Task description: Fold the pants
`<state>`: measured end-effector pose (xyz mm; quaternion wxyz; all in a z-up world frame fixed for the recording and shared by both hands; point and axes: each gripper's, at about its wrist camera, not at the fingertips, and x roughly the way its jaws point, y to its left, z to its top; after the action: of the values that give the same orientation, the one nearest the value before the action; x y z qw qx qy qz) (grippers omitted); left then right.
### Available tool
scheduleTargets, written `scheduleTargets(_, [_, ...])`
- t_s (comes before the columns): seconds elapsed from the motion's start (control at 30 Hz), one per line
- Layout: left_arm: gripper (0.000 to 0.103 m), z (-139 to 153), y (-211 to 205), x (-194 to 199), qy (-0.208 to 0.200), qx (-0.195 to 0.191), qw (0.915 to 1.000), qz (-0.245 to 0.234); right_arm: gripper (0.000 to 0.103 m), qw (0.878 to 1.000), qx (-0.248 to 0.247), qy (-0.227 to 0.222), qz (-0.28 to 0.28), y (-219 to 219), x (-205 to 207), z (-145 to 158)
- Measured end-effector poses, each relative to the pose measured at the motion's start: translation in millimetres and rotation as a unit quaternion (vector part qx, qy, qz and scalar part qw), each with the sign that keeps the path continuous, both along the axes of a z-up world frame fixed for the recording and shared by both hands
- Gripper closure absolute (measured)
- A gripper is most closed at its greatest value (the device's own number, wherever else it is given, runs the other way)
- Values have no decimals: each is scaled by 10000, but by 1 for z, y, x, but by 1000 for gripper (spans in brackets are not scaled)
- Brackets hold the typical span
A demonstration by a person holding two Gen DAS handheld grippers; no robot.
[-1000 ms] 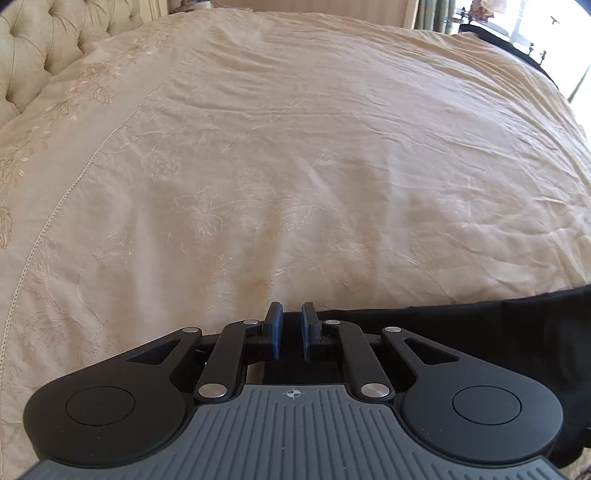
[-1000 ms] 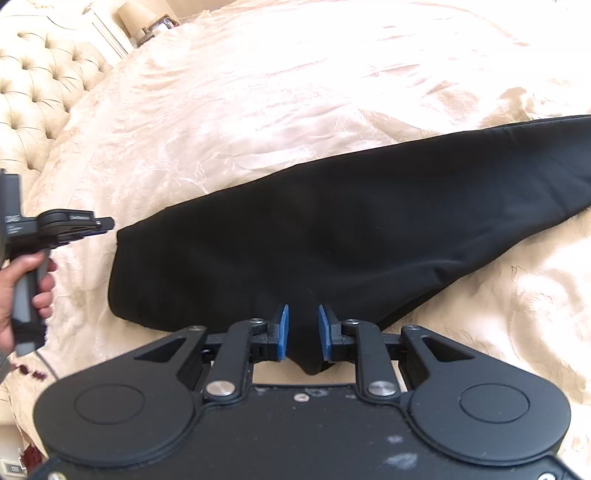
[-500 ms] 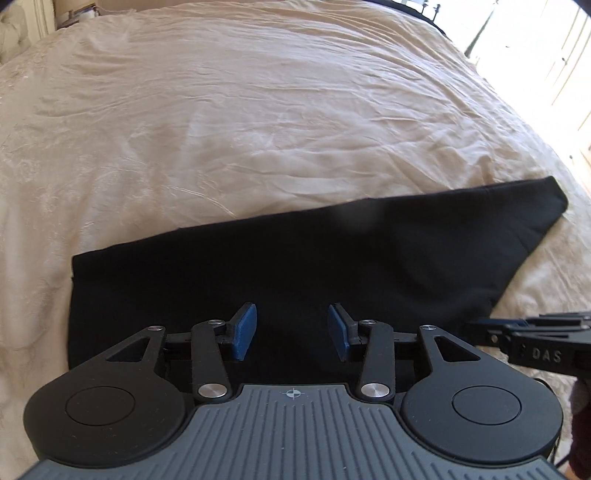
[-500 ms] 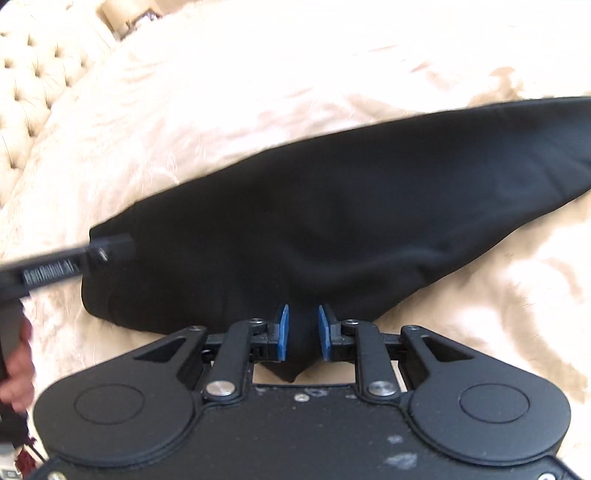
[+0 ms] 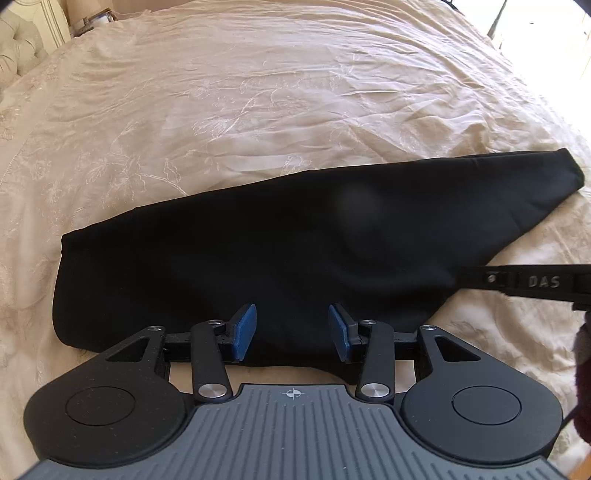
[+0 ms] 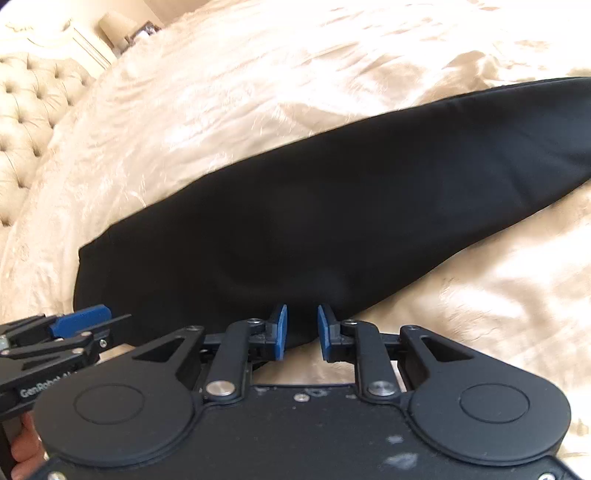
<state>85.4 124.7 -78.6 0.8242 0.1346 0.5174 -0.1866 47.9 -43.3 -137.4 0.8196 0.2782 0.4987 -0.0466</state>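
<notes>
Black pants (image 5: 295, 251) lie folded lengthwise on the cream bedspread (image 5: 258, 92), waist end to the left, leg end to the right. My left gripper (image 5: 291, 332) is open over the near edge of the pants, holding nothing. In the right wrist view the pants (image 6: 351, 214) stretch from lower left to upper right. My right gripper (image 6: 300, 332) is narrowly apart at the pants' near edge; whether it pinches cloth I cannot tell. The left gripper also shows at the lower left of the right wrist view (image 6: 74, 325). The right gripper shows at the right edge of the left wrist view (image 5: 535, 282).
A tufted cream headboard (image 6: 26, 118) stands at the far left. A white nightstand with a lamp (image 6: 110, 29) is beyond it. The bedspread (image 6: 498, 295) spreads wide around the pants, and bright windows show at the far right of the left wrist view.
My left gripper has opened and swung from the bare bedspread over to the pants' near edge. My right gripper stays at the pants' edge, jaws slightly wider; the view shifted a little.
</notes>
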Motion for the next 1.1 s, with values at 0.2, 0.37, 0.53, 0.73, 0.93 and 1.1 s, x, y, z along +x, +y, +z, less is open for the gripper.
scheduleTargets(0.2, [61, 2, -76, -22, 15, -53, 9997, 243, 78, 9975, -579, -397, 24, -104, -38, 23])
scheduleTargets(0.37, [61, 2, -157, -39, 23, -182, 9998, -27, 73, 9941, -1032, -239, -252, -214, -65, 28])
scheduleTargets(0.53, [61, 5, -231, -51, -99, -218, 9982, -555, 68, 9876, -1268, -108, -915, -317, -92, 34])
scheduleTargets(0.73, [61, 4, -287, -54, -101, -165, 9955, -926, 68, 9827, -1593, -206, -925, -386, -92, 31])
scheduleTargets(0.93, [61, 1, -322, -44, -121, 3, 9950, -994, 71, 9818, -1817, -53, -544, -406, -52, 5])
scheduleTargets(1.1, [61, -9, -349, -34, -96, 100, 9951, -979, 71, 9807, -1900, 148, -435, -423, -20, -25])
